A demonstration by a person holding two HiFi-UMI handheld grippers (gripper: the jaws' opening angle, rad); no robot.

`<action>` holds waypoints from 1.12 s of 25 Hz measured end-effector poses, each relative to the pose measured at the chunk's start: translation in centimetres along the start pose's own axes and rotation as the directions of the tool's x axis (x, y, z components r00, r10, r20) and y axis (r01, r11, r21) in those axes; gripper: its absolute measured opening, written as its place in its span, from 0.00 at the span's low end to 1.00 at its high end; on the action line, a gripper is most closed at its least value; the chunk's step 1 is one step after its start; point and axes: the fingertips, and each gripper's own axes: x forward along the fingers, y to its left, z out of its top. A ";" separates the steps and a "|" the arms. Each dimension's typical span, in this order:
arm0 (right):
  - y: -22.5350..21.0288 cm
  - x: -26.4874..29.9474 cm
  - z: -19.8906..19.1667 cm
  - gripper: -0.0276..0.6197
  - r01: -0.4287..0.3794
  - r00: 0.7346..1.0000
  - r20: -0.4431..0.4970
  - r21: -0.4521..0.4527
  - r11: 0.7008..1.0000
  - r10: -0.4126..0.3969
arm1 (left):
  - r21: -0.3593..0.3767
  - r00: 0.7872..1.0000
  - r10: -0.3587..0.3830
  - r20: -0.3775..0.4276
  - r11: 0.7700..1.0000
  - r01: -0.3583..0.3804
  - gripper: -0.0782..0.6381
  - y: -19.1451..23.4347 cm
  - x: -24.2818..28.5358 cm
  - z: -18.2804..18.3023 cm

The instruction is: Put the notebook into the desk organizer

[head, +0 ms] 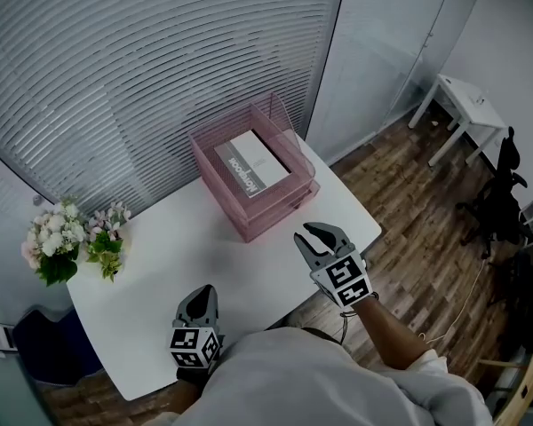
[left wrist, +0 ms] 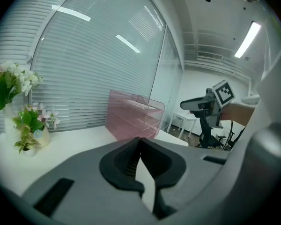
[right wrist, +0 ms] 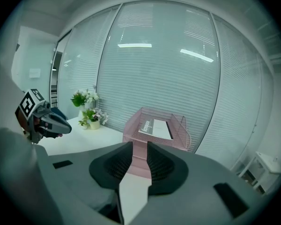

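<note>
A pink mesh desk organizer (head: 275, 207) stands at the far right end of the white table (head: 178, 247). The notebook (head: 253, 164), white with a dark strip, lies flat in its top tray. It also shows in the right gripper view, notebook (right wrist: 155, 127) on organizer (right wrist: 140, 137). My right gripper (head: 322, 235) hovers just in front of the organizer, jaws apart with nothing between them (right wrist: 139, 146). My left gripper (head: 202, 293) sits low near the table's front edge, shut and empty (left wrist: 139, 142). The organizer (left wrist: 131, 118) lies ahead of it.
Two small pots of flowers (head: 71, 242) stand at the table's left end. Slatted blinds run behind the table. On the wood floor to the right are a small white side table (head: 466, 105) and a black office chair (head: 502, 193).
</note>
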 end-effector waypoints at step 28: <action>0.6 -4.4 -3.8 0.08 0.106 0.992 0.044 0.198 0.975 -0.117 | 0.023 0.999 -0.047 -0.013 0.999 0.047 0.12 -1.9 1.6 0.2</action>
